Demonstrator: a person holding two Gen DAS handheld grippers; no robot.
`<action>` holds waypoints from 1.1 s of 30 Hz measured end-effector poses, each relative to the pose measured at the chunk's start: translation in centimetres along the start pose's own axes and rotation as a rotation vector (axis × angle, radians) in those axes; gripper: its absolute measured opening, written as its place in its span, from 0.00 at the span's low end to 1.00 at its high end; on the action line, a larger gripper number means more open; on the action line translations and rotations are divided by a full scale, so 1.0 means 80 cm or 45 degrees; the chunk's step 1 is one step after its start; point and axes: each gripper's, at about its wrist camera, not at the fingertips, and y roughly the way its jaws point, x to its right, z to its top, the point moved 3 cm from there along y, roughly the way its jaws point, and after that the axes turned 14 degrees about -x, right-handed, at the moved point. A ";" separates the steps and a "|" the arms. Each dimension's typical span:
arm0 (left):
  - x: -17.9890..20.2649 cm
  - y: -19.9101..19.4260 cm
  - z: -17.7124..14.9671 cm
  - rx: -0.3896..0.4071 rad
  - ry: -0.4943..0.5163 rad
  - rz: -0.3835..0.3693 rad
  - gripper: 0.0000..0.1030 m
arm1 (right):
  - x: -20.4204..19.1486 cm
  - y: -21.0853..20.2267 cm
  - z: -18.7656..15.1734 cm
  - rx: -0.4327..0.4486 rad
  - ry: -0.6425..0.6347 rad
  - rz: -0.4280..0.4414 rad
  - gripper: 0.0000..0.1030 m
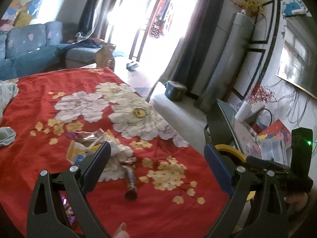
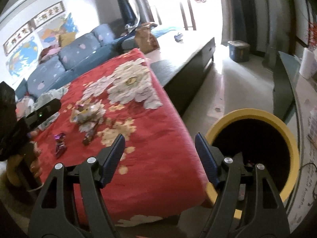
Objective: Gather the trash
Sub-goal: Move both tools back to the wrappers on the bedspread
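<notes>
Wrappers lie scattered on the red flowered cloth [image 2: 158, 119]: a crumpled yellow-and-white pile of wrappers [image 2: 87, 113] out on the white blossoms, a long dark candy wrapper [image 1: 130, 180] just this side of it, and a purple foil wrapper [image 2: 60, 143] apart, nearer the left gripper. The yellow-rimmed bin [image 2: 255, 148] stands on the floor right at the table's corner, something small lying in its dark bottom. The right gripper [image 2: 160, 154] hangs between table edge and bin, jaws spread, nothing between them. The left gripper [image 1: 157, 158] hovers above the cloth, jaws wide apart and empty, the dark wrapper below its span. Behind, a blue sofa [image 1: 29, 45].
</notes>
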 end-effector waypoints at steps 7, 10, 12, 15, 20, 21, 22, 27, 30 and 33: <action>-0.035 -0.018 -0.005 0.035 -0.075 0.043 0.89 | -0.045 0.014 0.005 -0.035 -0.093 0.053 0.63; -0.049 -0.024 -0.005 0.046 -0.101 0.056 0.89 | -0.065 0.022 0.007 -0.049 -0.127 0.080 0.63; -0.057 -0.029 -0.005 0.052 -0.115 0.069 0.89 | -0.079 0.027 0.008 -0.058 -0.152 0.095 0.63; -0.070 -0.036 -0.005 0.068 -0.140 0.066 0.89 | -0.099 0.035 0.010 -0.073 -0.189 0.120 0.63; -0.090 -0.043 -0.007 0.077 -0.182 0.091 0.89 | -0.125 0.047 0.012 -0.096 -0.234 0.161 0.63; -0.094 -0.043 -0.007 0.077 -0.186 0.097 0.89 | -0.131 0.050 0.012 -0.099 -0.246 0.169 0.63; -0.098 -0.044 -0.008 0.078 -0.192 0.106 0.89 | -0.136 0.053 0.011 -0.106 -0.254 0.172 0.63; -0.115 -0.046 -0.010 0.080 -0.230 0.123 0.89 | -0.149 0.066 0.012 -0.138 -0.273 0.188 0.63; -0.124 -0.046 -0.011 0.077 -0.245 0.134 0.89 | -0.158 0.076 0.015 -0.148 -0.282 0.195 0.63; -0.134 -0.045 -0.012 0.070 -0.260 0.150 0.89 | -0.166 0.084 0.017 -0.155 -0.290 0.194 0.63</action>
